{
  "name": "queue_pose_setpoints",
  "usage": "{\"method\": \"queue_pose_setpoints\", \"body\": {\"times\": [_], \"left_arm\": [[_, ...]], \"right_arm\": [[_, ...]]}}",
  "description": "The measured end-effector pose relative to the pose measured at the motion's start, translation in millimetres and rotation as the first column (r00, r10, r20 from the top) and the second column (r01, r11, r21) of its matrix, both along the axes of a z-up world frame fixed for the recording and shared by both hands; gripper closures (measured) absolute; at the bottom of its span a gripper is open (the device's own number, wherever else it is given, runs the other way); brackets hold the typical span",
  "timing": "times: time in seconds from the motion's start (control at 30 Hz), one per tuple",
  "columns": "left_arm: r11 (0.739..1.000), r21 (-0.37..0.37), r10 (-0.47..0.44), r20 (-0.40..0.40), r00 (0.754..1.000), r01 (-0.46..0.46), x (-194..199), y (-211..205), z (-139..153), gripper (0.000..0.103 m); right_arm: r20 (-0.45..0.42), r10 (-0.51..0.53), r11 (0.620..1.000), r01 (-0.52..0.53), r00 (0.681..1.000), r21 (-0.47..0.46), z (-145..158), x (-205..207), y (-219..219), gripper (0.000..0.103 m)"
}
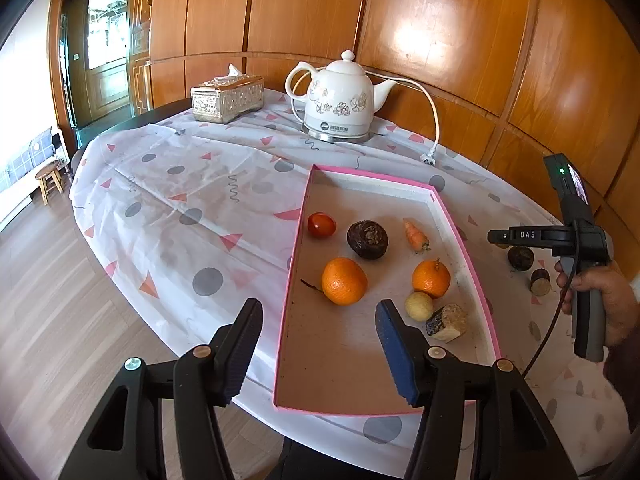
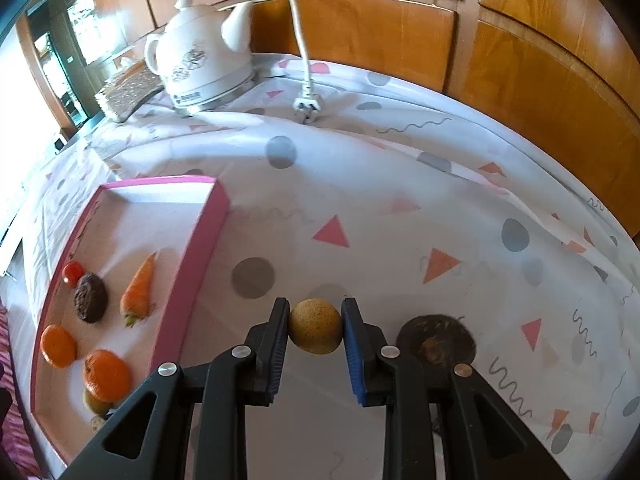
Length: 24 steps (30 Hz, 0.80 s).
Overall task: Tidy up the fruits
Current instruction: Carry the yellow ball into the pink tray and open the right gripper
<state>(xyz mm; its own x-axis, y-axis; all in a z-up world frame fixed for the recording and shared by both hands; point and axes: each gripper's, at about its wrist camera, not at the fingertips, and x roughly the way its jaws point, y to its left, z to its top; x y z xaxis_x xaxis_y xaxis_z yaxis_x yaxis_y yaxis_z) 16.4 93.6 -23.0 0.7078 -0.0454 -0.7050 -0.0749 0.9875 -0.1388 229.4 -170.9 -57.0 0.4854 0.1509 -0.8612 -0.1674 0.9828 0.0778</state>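
So the right gripper (image 2: 316, 330) is clamped on a small round tan fruit (image 2: 316, 326), held just above the tablecloth (image 2: 360, 184), with a dark round fruit (image 2: 438, 340) at its 3 o'clock. The pink tray (image 2: 208, 236) sits off at 9 o'clock, two oranges (image 1: 344, 281) and a carrot (image 2: 138, 292) inside. The left gripper (image 1: 318, 348) hangs over the tray's near end, jaws apart, nothing between them.

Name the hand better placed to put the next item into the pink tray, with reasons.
Right. The right gripper is already shut on a small tan fruit just beside the pink tray. The left gripper hangs open and empty over the tray's near end.
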Motion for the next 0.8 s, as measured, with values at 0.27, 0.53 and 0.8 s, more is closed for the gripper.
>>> {"method": "queue_pose_setpoints", "body": {"times": [0.27, 0.53, 0.8], "left_arm": [[1.000, -0.006, 0.001, 0.020, 1.000, -0.001, -6, 0, 5, 0.043], [1.000, -0.012, -0.002, 0.034, 0.999, 0.003, -10, -1, 8, 0.042], [1.000, -0.017, 0.008, 0.047, 0.999, -0.007, -12, 1, 11, 0.040]], "right_arm": [[0.025, 0.046, 0.998, -0.047, 0.999, 0.051, 7, -25, 13, 0.077], [0.083, 0.107, 0.986, -0.116, 0.991, 0.119, 21, -62, 24, 0.077], [0.144, 0.155, 0.969, -0.179, 0.977, 0.172, 43, -91, 37, 0.077]]}}
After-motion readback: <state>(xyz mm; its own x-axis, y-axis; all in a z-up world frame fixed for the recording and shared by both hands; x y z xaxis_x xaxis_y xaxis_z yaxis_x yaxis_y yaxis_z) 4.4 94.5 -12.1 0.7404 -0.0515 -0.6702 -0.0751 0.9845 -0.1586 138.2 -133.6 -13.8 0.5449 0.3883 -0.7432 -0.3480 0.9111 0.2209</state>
